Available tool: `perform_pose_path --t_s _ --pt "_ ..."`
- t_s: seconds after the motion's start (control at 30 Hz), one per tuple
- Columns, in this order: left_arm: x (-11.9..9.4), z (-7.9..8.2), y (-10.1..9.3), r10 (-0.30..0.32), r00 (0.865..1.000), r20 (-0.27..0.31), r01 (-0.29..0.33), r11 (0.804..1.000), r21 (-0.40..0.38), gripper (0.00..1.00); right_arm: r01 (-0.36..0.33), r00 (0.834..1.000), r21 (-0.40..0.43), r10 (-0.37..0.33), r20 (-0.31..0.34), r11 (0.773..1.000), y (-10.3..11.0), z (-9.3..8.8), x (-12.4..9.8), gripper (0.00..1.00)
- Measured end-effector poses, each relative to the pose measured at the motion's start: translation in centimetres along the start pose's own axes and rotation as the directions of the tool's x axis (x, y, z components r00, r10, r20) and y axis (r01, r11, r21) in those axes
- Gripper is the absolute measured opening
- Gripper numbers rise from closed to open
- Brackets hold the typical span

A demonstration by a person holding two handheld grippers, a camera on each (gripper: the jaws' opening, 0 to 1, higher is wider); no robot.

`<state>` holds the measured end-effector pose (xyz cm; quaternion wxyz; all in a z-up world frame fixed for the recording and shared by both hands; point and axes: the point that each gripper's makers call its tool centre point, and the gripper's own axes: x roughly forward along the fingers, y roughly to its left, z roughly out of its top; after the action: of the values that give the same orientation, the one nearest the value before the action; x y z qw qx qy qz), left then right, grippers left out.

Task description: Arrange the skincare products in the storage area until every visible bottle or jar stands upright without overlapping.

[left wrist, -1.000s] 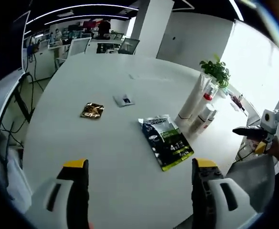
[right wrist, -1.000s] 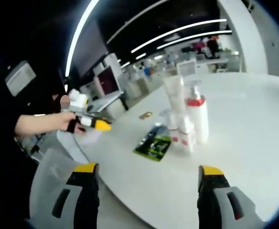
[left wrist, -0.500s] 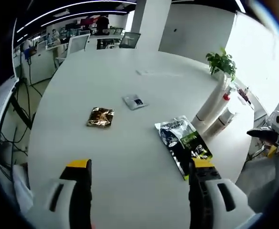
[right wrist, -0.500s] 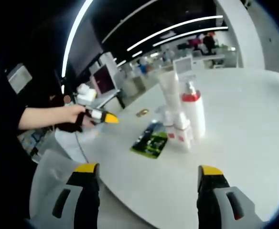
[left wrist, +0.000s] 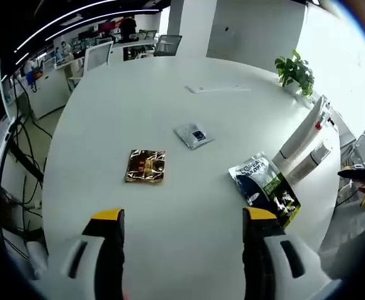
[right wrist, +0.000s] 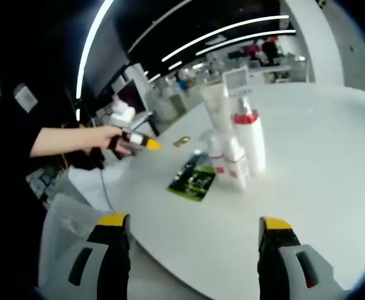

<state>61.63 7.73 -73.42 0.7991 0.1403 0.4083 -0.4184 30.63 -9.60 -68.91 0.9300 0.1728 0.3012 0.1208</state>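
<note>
A tall white tube [right wrist: 216, 109], a white pump bottle with a red collar [right wrist: 249, 141] and two small bottles [right wrist: 230, 164] stand upright in a tight cluster on the white round table [right wrist: 320, 156]. In the left gripper view the tube [left wrist: 303, 133] and a bottle [left wrist: 311, 161] sit at the table's right edge. A black and green pouch [left wrist: 267, 187] lies flat beside them, with a gold sachet [left wrist: 146, 166] and a small silver sachet [left wrist: 194, 135] further off. My left gripper [left wrist: 183, 216] is open above the table. My right gripper [right wrist: 194, 222] is open, short of the cluster.
A potted plant [left wrist: 295, 70] stands at the table's far edge. A flat white strip [left wrist: 217, 89] lies on the far side. Office desks and chairs [left wrist: 101, 53] stand beyond the table. A person's hand holds the left gripper [right wrist: 136, 141] over the table's left edge.
The left view's camera has moved in over the table, so the sachets and pouch show nearer and further right. In the right view the left gripper has shifted right toward the table.
</note>
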Motion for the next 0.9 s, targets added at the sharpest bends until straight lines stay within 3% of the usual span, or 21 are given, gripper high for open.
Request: perform_pose_path --t_s 0.53,0.9 --pt "2.9 1.3 1.6 -0.010 0.998 -0.055 0.013 0.999 0.040 0.69 0.020 1.000 0.017 -0.019 -0.021 1.000 -0.5 -0.5 0.1 0.87" --pt "5.2 1.9 3.9 0.016 0.995 -0.100 -0.010 0.998 0.063 0.67 0.030 0.999 0.034 -0.029 -0.034 0.999 -0.9 -0.8 0.2 0.87"
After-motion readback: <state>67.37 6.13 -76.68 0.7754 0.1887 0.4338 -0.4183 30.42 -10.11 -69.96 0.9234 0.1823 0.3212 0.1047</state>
